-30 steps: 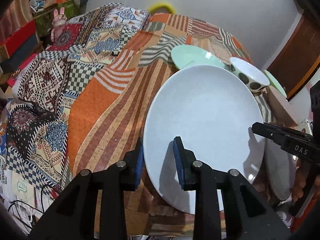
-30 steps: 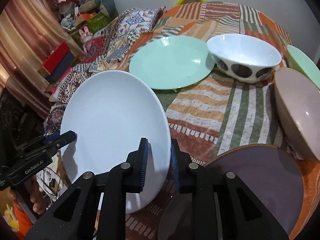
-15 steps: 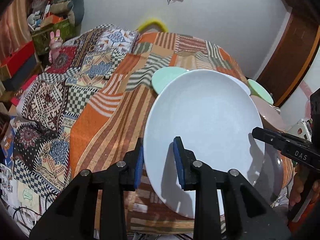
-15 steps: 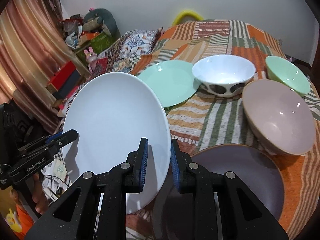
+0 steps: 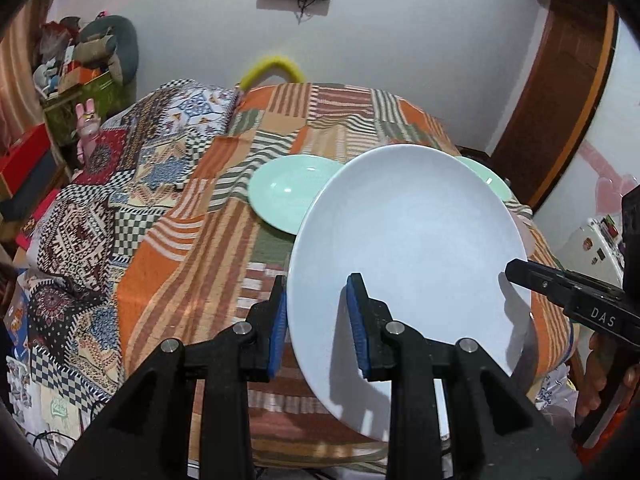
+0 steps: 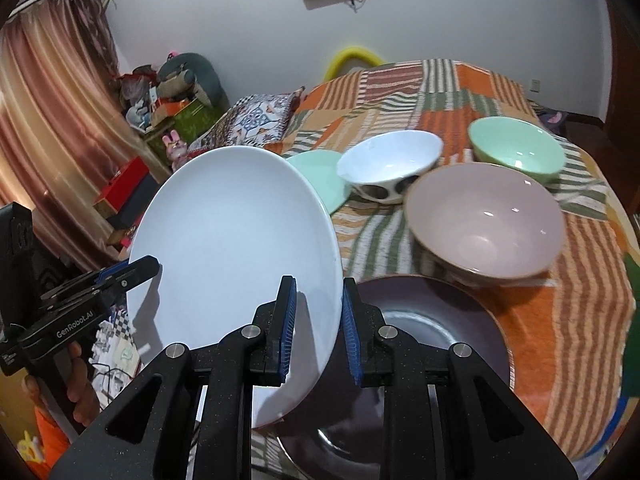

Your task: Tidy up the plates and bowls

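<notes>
A large white plate (image 5: 412, 248) is held up in the air between both grippers, tilted. My left gripper (image 5: 316, 312) is shut on its left rim; my right gripper (image 6: 318, 312) is shut on its right rim (image 6: 240, 248). Under it, on the table's near edge, lies a dark purple plate (image 6: 432, 344). Behind stand a pink bowl (image 6: 486, 224), a white bowl with dark spots (image 6: 390, 164), a mint bowl (image 6: 516, 152) and a mint plate (image 5: 288, 196). The white plate hides most of the bowls in the left wrist view.
The table wears a striped patchwork cloth (image 5: 192, 264). A second patterned cloth (image 5: 80, 216) covers the surface to the left. Boxes and toys (image 6: 168, 116) crowd the left wall by a curtain. A wooden door frame (image 5: 560, 112) stands on the right.
Both grippers have lifted the white plate higher and pulled back from the table. More of the room and the bowls shows in the views.
</notes>
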Demonstrator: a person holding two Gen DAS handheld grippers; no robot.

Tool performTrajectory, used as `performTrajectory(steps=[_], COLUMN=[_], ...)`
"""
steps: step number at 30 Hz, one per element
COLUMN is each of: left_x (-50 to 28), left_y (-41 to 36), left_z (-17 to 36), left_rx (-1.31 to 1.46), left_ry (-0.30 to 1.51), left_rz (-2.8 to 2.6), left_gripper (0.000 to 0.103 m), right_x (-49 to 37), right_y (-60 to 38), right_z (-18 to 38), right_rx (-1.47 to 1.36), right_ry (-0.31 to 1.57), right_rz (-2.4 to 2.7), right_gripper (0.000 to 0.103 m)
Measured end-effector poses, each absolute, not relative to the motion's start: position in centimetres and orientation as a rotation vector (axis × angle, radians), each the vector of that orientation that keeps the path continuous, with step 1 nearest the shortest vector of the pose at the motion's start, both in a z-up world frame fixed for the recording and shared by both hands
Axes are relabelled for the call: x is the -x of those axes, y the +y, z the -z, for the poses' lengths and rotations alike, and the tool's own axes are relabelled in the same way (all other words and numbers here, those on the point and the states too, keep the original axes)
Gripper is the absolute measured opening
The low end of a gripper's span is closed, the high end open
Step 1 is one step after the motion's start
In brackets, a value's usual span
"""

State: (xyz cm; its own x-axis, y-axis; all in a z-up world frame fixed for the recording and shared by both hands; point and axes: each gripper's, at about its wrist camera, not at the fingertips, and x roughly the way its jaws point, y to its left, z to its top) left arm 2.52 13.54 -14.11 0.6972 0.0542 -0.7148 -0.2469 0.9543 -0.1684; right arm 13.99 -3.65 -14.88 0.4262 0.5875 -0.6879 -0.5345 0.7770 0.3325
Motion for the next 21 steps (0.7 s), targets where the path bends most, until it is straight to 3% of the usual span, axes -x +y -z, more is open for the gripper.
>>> performTrajectory(steps=[21], left_x=[-5.6], left_y=[6.6], left_z=[15.9], left_rx=[0.186], left_ry=[0.888], left_rz=[-0.024], left_gripper=[0.028], right_x=[-13.0], right_y=[-10.8], right_z=[16.5], right_rx=[-0.139], right_ry=[0.916], right_rz=[-0.548], right_gripper=[0.022])
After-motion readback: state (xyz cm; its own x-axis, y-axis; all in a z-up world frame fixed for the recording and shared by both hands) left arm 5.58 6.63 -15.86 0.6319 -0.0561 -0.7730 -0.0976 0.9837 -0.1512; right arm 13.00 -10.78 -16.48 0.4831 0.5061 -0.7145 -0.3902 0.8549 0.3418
